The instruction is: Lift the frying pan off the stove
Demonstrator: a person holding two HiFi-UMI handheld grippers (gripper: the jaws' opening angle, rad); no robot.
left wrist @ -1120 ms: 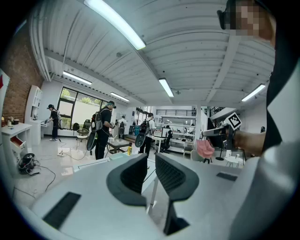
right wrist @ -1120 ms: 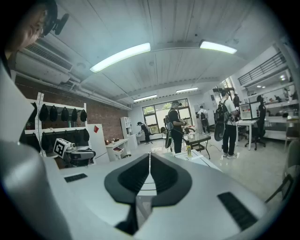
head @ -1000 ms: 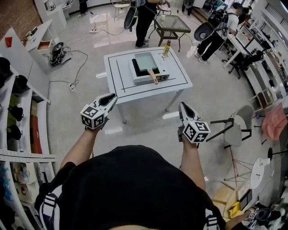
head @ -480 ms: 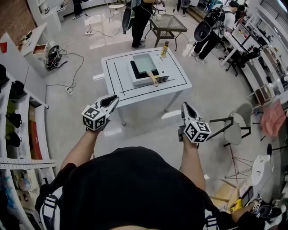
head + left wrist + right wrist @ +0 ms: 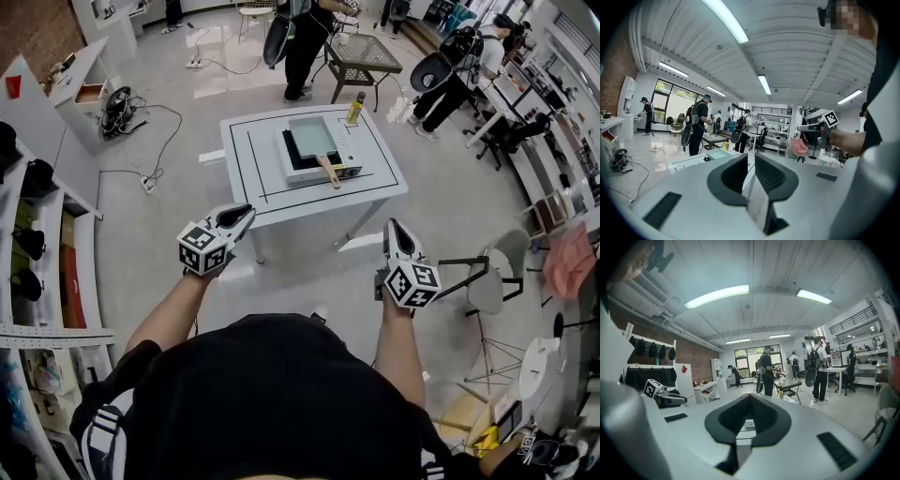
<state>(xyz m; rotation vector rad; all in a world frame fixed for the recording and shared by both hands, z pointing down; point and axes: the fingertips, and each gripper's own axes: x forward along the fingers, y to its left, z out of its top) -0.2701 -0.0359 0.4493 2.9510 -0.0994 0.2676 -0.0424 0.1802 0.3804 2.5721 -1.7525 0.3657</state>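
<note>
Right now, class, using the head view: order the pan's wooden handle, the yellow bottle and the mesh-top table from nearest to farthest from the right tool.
From the right tool:
1. The wooden handle, towards the near edge of the white table.
2. The yellow bottle, at that table's far right corner.
3. The mesh-top table, behind it.

Open floor lies before the bench, whose near and left margins are free. A bottle stands at its far right corner, beside the stove.
</note>
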